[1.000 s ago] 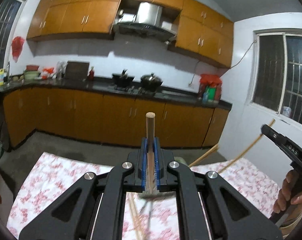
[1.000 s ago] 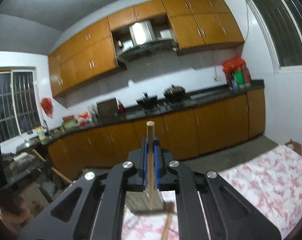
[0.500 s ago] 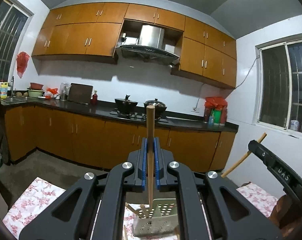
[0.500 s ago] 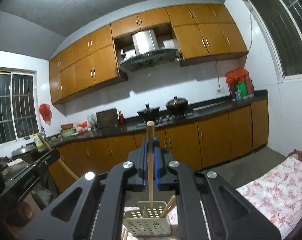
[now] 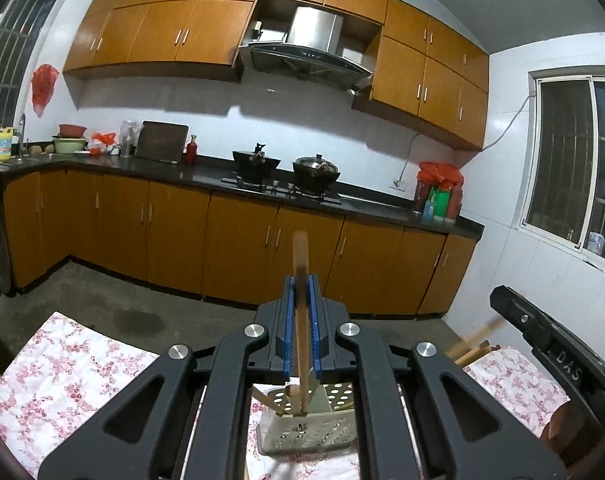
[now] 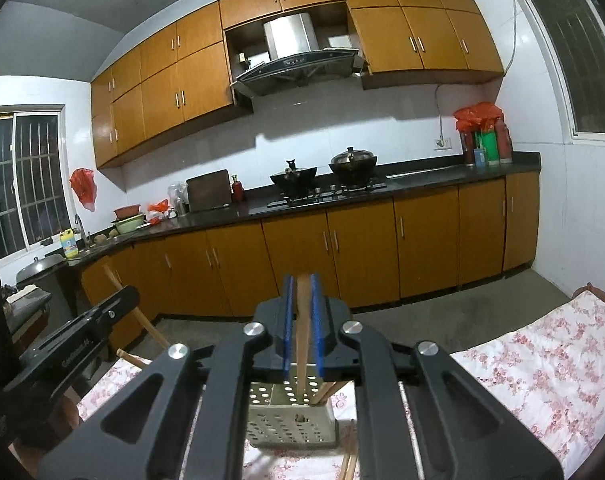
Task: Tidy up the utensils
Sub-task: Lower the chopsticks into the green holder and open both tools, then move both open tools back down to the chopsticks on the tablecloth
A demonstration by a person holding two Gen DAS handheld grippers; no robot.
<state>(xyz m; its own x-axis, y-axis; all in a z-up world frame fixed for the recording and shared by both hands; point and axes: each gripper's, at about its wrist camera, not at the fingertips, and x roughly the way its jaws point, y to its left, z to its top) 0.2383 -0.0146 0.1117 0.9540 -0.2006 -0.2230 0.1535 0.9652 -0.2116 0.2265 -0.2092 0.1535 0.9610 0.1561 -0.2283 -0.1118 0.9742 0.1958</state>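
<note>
Both grippers have dropped closer to the caddy since 0.5 s ago; sticks' lower ends now reach into it. Left gripper [image 5: 301, 320] is pinching a wooden stick [image 5: 300, 264] betw. its blue pads, stick running up past the tips and down thru the jaws; its lower end sits in the white perforated caddy [image 5: 308, 436] directly below, beside another stick end already inside. Right gripper [image 6: 302, 316] is likewise clamped on a stick [image 6: 302, 292], near upright, lower end in the caddy [image 6: 292, 424] w/ two more sticks leaning at its right side. Loose sticks [image 6: 348, 460] lie on the floral cloth [image 6: 542, 368] just right of the caddy. Each gripper shows at the other view's edge, near the caddy.
</note>
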